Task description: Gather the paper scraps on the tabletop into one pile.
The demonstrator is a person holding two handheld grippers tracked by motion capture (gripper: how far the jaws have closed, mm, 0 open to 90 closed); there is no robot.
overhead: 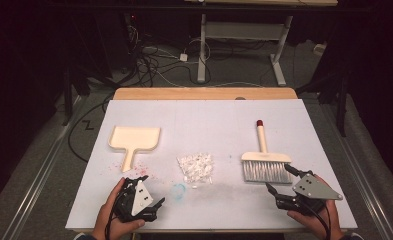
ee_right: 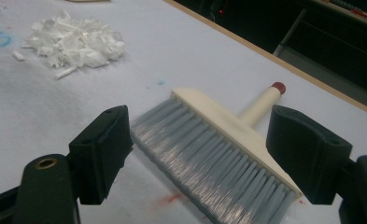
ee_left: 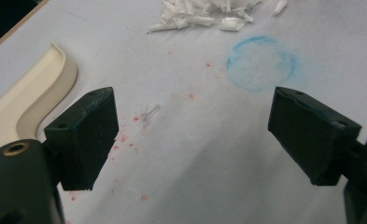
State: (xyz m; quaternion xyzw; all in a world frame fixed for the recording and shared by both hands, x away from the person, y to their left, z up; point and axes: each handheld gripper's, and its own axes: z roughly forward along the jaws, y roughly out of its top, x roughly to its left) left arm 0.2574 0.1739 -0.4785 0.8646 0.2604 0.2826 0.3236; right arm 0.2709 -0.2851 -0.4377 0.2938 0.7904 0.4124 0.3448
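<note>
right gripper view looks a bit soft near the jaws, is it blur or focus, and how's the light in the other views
Right gripper view: the brush bristles and the near jaws look soft, the paper scraps sharper. Left gripper view: even light, jaws slightly soft, blue ring clear. High view: white table cover bright, surroundings dark.

You've got a blue chalk ring (overhead: pixel 179 190) and red specks (ee_left: pixel 125 140) marking the white table cover (overhead: pixel 204 115) — beyond it, a wooden table edge (overhead: pixel 204 93), tangled cables (overhead: pixel 149 62) on the floor, and a white desk frame (overhead: pixel 241 42).
</note>
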